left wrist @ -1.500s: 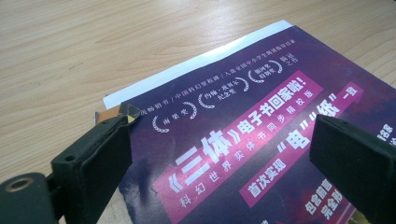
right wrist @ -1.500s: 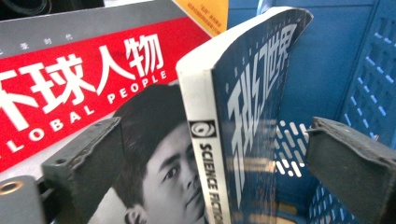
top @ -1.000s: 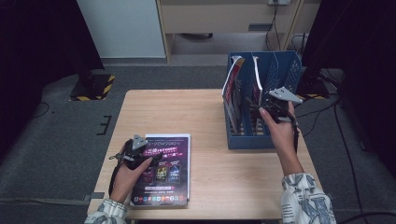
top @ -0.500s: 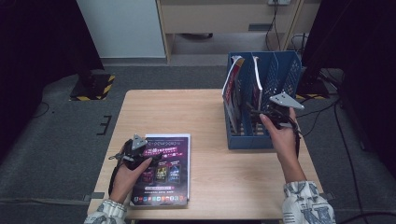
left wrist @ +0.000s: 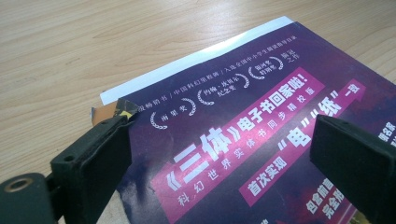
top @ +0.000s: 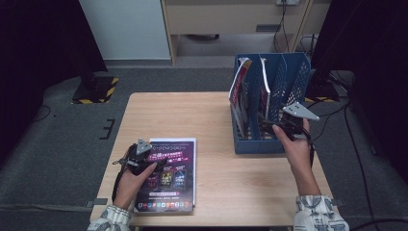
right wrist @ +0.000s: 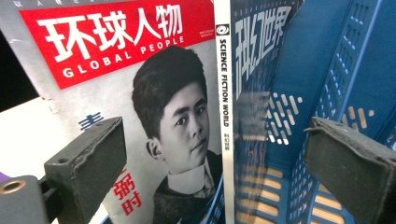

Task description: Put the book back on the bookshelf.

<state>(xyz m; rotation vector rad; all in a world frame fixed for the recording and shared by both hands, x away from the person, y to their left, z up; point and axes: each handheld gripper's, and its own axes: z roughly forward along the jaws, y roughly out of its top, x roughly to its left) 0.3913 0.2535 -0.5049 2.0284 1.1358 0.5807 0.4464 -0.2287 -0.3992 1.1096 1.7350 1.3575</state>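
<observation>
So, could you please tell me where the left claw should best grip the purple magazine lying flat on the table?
Probably at its left edge near the far corner: the purple magazine lies flat, so the open left claw should slide one jaw under that edge from the left.

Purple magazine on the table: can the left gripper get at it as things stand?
Probably yes. The left gripper sits open at the corner of the purple magazine, which lies flat on the table with nothing on it.
</observation>
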